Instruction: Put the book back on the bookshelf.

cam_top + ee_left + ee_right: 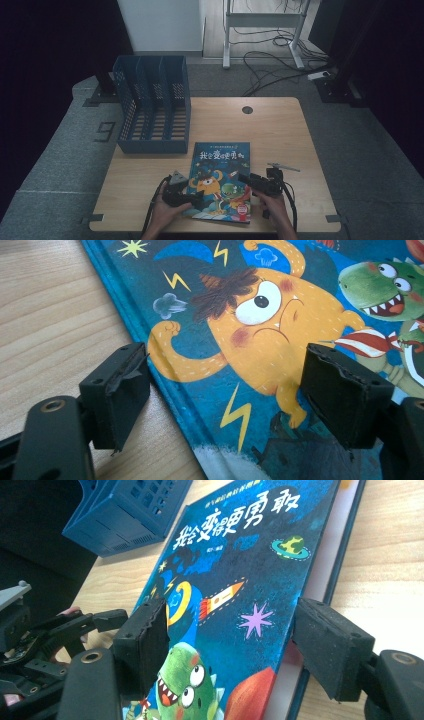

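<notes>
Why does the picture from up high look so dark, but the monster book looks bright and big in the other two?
High view: dim room, black corners, so the book looks small and dull. Left gripper view: camera sits close, cover colours are bright, a pale sheen lies on the cover by the left claw. Right gripper view: the title is sharp, the right claw up close is a bit soft, the lifted cover looks stretched.

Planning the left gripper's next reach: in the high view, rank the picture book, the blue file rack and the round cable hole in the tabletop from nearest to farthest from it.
From the left gripper:
1. Picture book, right at its jaws, near edge of the table.
2. Blue file rack, farther back, on the table's far left corner.
3. Round cable hole, far edge, off to the right.
</notes>
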{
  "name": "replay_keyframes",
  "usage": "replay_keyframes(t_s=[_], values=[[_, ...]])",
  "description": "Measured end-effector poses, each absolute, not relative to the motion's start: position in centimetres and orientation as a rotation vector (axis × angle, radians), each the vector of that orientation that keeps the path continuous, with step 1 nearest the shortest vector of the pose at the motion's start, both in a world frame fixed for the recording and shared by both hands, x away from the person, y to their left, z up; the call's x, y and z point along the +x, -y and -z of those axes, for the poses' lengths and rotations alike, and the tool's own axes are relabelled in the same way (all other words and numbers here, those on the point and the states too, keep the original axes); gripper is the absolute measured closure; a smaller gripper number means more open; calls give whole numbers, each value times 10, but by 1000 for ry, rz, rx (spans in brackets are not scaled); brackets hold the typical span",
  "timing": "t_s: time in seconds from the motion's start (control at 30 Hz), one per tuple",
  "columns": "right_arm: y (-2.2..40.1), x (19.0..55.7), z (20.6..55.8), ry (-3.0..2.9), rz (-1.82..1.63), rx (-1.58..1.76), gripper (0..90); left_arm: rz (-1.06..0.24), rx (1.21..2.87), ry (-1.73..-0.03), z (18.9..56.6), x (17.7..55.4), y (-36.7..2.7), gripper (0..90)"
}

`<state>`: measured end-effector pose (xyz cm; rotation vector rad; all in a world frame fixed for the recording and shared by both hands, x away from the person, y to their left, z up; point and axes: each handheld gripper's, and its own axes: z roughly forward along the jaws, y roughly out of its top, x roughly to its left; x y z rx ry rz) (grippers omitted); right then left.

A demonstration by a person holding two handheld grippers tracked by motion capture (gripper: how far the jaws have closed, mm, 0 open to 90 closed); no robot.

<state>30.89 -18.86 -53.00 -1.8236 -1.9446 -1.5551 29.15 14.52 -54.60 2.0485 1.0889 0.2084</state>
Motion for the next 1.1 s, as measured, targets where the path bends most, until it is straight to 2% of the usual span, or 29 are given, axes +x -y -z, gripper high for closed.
replay_keyframes(t_s=[0.53, 0.77, 1.1], values=[[190, 313, 540, 1943, 1481, -1850, 328, -213, 2055, -1082, 546, 291, -145, 197], [180, 313, 543, 2056, 1410, -1889, 301, -217, 2058, -1079, 546, 291, -145, 197], [188, 311, 536, 1971, 1494, -1829, 310, -222, 2076, -1073, 546, 291, -143, 170]])
